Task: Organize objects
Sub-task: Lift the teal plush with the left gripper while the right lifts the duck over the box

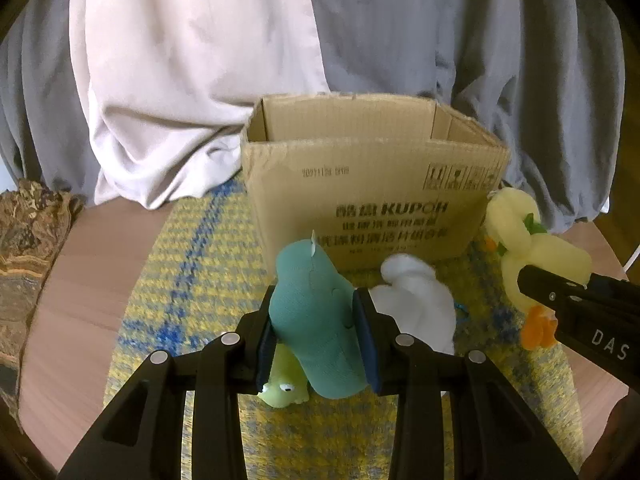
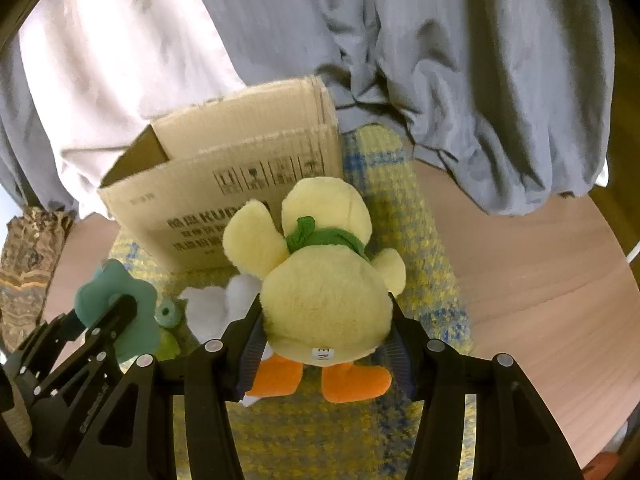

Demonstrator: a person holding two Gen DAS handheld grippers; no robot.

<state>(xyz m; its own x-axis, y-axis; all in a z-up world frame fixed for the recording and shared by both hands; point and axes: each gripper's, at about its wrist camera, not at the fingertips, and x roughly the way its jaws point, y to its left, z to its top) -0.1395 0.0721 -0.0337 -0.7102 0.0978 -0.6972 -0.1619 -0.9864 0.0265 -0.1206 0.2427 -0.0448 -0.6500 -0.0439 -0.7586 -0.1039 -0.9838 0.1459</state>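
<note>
My left gripper (image 1: 316,320) is shut on a teal plush toy (image 1: 316,312), its blue pads pressing both sides; the toy's pale green head with an eye (image 1: 285,388) hangs below. My right gripper (image 2: 326,344) is shut on a yellow plush duck (image 2: 324,292) with a green scarf and orange feet (image 2: 356,384). An open cardboard box (image 1: 372,184) stands just behind both toys on a yellow and blue mat (image 1: 192,256). A white plush toy (image 1: 416,300) lies on the mat between the grippers. In the left wrist view the duck (image 1: 516,232) and the right gripper's finger (image 1: 560,292) show at the right.
Grey and pale pink cloth (image 1: 200,60) is heaped behind the box. The mat lies on a round wooden table (image 2: 540,300). A rough brown bark-like piece (image 1: 28,248) sits at the table's left edge.
</note>
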